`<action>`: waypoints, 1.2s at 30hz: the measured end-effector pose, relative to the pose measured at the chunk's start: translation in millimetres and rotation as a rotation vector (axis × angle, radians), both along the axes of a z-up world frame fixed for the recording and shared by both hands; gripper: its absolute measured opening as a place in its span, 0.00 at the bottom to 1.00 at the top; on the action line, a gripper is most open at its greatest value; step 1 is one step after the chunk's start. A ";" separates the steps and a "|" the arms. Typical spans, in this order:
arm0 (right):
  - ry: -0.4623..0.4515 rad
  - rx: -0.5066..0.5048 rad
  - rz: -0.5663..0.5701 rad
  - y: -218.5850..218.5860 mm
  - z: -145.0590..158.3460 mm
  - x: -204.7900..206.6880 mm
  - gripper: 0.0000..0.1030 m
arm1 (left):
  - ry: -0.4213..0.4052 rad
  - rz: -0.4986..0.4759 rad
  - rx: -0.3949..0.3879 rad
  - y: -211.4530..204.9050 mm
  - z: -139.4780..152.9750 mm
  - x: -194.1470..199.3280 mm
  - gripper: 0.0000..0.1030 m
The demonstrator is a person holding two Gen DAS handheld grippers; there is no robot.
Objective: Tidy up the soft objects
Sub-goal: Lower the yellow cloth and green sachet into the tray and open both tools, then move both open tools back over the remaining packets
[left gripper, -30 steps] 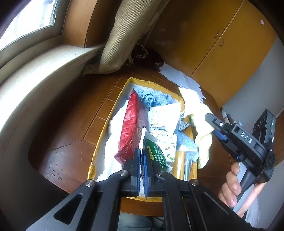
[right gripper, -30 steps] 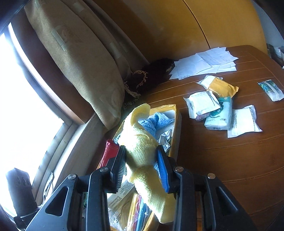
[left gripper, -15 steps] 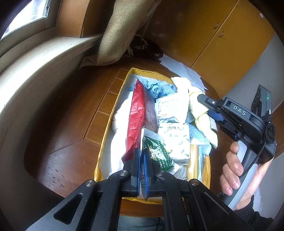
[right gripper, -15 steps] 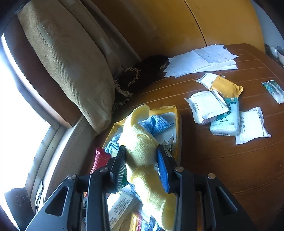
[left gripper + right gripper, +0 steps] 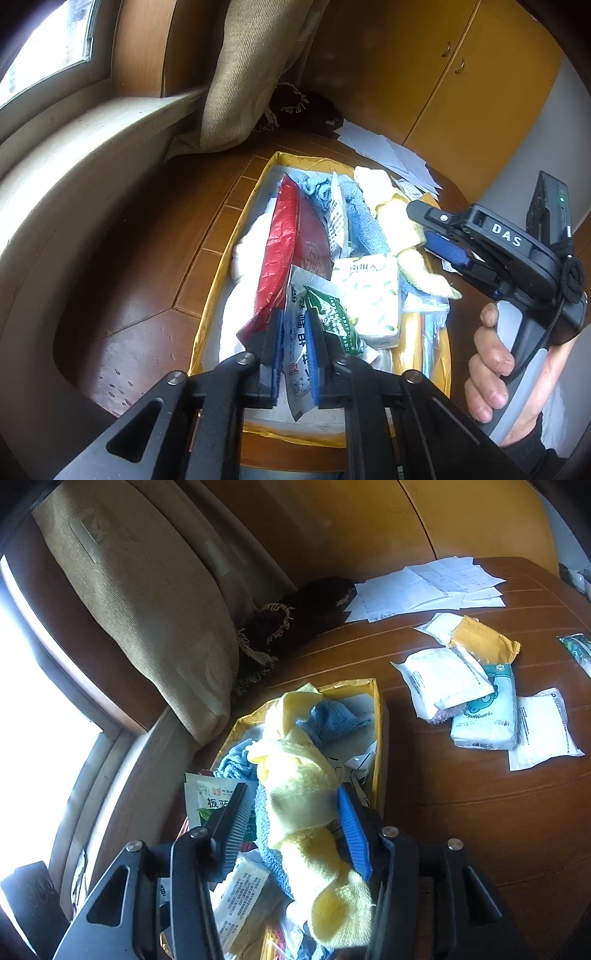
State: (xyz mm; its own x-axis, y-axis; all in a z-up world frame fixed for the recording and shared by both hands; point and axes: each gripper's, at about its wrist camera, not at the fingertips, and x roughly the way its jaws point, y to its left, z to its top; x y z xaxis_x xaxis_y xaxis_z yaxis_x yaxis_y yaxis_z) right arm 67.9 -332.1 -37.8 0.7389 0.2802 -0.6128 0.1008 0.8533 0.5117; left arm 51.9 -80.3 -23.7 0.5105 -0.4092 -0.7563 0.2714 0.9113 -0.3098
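A yellow-rimmed box (image 5: 236, 236) on the wooden table holds a red packet (image 5: 284, 243), blue towels (image 5: 358, 218), a white tissue pack (image 5: 373, 291) and other soft items. My left gripper (image 5: 293, 347) has its jaws slightly parted around a white and green sachet (image 5: 295, 332) at the box's near end. My right gripper (image 5: 291, 823) is open, and a yellow towel (image 5: 299, 794) lies draped between its fingers over the box (image 5: 378, 716). The right gripper also shows in the left wrist view (image 5: 443, 240), beside the yellow towel (image 5: 399, 221).
Several white, teal and orange soft packs (image 5: 476, 686) lie on the table to the right of the box. Loose papers (image 5: 424, 587) lie behind them. A tan cushion (image 5: 147, 602) and a dark fringed cloth (image 5: 295, 616) sit by the window sill.
My left gripper's jaws have parted slightly around the sachet. My right gripper has opened wider and lowered the yellow towel onto the box.
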 end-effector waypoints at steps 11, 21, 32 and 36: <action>-0.119 0.081 0.044 -40.3 18.9 -55.6 0.61 | -0.093 0.125 -0.106 -11.6 28.1 -9.2 0.59; -0.077 0.114 -0.003 -99.7 -0.4 -80.1 0.61 | -0.098 0.001 -0.110 -90.7 38.3 -27.2 0.62; 0.053 0.070 0.033 -150.7 -10.2 -47.1 0.66 | -0.045 -0.058 -0.110 -133.3 31.4 -34.4 0.62; 0.067 -0.004 0.031 -161.7 -1.6 -25.1 0.66 | -0.031 -0.070 -0.103 -141.1 28.5 -34.4 0.62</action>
